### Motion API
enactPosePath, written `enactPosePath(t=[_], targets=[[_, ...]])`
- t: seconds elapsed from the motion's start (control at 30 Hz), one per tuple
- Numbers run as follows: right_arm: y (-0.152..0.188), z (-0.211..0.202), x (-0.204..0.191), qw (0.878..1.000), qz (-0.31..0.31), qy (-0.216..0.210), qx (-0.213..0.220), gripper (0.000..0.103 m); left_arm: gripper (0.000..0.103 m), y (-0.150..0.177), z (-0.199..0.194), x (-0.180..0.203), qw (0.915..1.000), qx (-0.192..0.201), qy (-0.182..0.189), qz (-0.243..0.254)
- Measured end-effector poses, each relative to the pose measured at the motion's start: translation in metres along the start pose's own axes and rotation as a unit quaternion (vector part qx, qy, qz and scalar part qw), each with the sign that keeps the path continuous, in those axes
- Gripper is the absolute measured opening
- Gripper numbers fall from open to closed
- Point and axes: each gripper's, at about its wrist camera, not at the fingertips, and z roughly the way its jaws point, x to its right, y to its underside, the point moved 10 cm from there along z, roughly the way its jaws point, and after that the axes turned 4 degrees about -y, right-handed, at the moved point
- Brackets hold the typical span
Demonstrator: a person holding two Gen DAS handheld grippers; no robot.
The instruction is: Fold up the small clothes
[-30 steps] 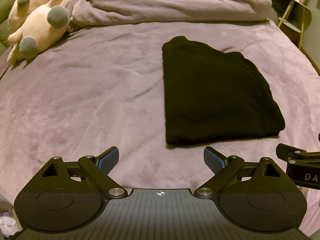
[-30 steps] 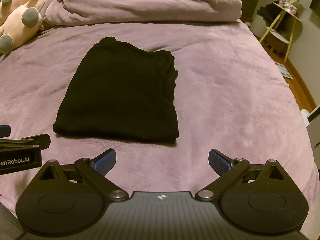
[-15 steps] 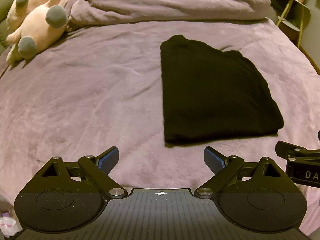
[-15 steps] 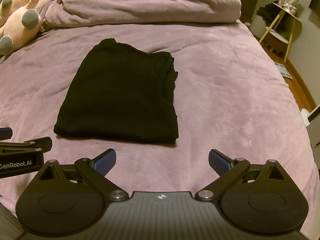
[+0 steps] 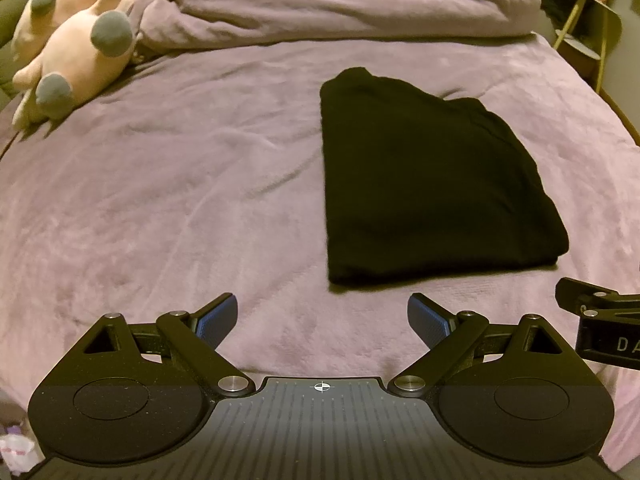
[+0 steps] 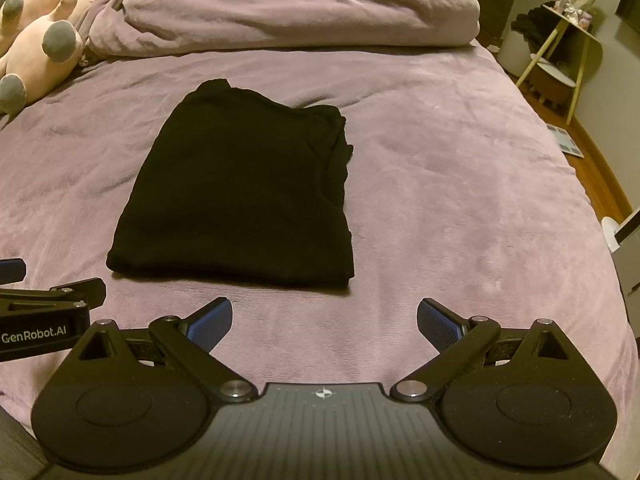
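A black garment (image 5: 420, 184) lies folded into a flat rectangle on the purple bed cover (image 5: 180, 184). It also shows in the right wrist view (image 6: 244, 200). My left gripper (image 5: 322, 318) is open and empty, hovering just short of the garment's near edge and to its left. My right gripper (image 6: 324, 324) is open and empty, just short of the near edge and to its right. Each gripper's side shows at the other view's edge: the right one (image 5: 600, 320) and the left one (image 6: 44, 312).
A bunched purple duvet (image 5: 340, 0) lies across the far end of the bed. Pink plush toys (image 5: 68, 44) lie at the far left. A small yellow-legged side table (image 6: 560, 44) stands on the wooden floor beyond the bed's right edge.
Both grippers have drifted slightly; the garment sits a touch higher in both views. The jaws stay open and the garment has not moved.
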Motion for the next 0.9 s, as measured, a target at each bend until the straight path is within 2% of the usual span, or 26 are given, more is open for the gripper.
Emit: enactPosePath(t=[0.9], targets=[[-0.0005, -0.0034, -0.0022, 1.0, 0.001, -0.001, 0.004, 0.099, 0.096, -0.0007, -0.0019, 0.0001, 0.9999, 0.002, -0.007, 0.009]])
